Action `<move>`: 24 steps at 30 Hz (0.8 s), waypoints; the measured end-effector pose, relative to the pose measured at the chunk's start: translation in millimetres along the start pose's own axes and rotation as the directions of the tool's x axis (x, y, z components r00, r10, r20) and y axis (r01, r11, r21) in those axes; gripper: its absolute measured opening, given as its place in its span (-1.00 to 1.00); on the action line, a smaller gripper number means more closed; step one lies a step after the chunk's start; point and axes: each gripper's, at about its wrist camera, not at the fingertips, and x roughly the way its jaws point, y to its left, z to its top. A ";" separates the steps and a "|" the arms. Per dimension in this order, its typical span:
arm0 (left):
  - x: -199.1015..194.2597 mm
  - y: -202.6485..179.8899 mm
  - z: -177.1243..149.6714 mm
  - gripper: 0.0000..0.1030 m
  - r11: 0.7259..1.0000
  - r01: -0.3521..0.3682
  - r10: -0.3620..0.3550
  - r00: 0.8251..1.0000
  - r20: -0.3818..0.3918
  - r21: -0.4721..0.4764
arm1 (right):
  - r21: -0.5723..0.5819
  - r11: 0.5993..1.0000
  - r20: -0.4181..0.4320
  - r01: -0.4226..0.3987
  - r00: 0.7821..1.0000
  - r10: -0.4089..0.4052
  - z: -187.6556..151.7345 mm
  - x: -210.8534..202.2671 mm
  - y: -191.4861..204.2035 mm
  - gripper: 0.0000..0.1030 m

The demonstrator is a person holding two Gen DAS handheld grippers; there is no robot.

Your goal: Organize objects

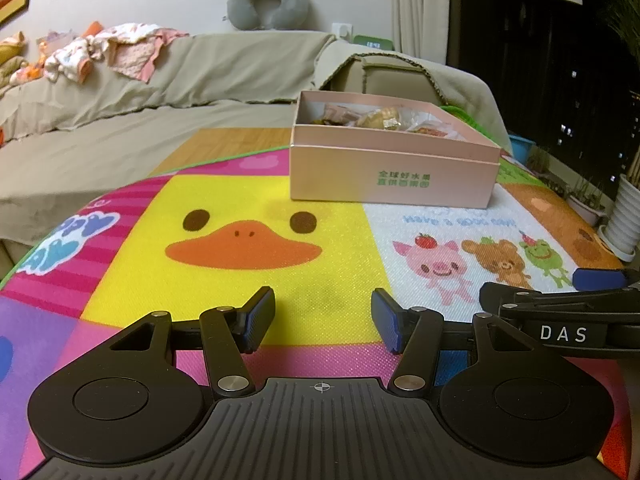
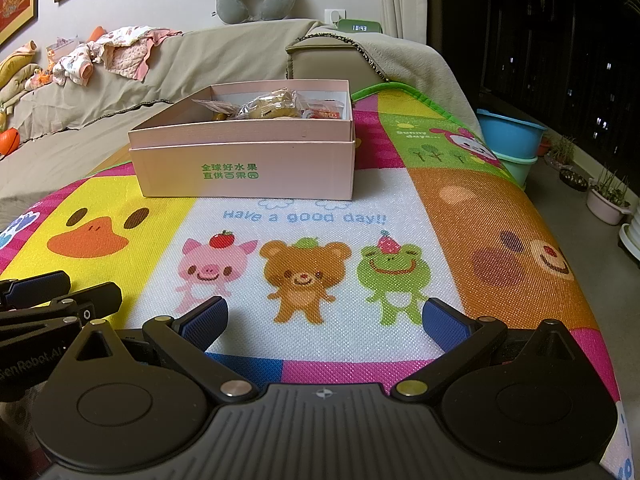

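Left gripper (image 1: 323,320): jaws wide, nothing btwn pads, holding nothing. Right gripper (image 2: 325,322): jaws wide, empty. Both hover low over cartoon play mat (image 2: 280,216), side by side, w/ mat's duck face under left, animal trio under right. Pink box (image 2: 244,168) rests on mat, open-topped, wrapped snacks (image 2: 266,109) inside. Box lies well ahead of both jaw sets, apart from them. Beige sofa (image 1: 120,128) behind box; grey neck pillow (image 1: 268,2) atop sofa back.

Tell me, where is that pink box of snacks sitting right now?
The pink box sits on the far part of the cartoon mat, just beyond the duck face and the "Have a good day" print, with the sofa behind it.
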 end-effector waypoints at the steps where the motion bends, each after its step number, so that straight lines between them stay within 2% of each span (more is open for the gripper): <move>1: 0.1 0.0 0.0 0.15 1.000 -0.001 0.001 1.000 0.000 0.002 | 0.000 1.000 0.000 0.000 1.000 0.000 0.0 0.0 0.0 1.00; 24: -0.5 -0.4 -0.2 0.15 1.000 0.000 0.000 1.000 0.000 -0.001 | 0.000 1.000 0.000 0.000 1.000 0.000 0.0 0.0 0.0 1.00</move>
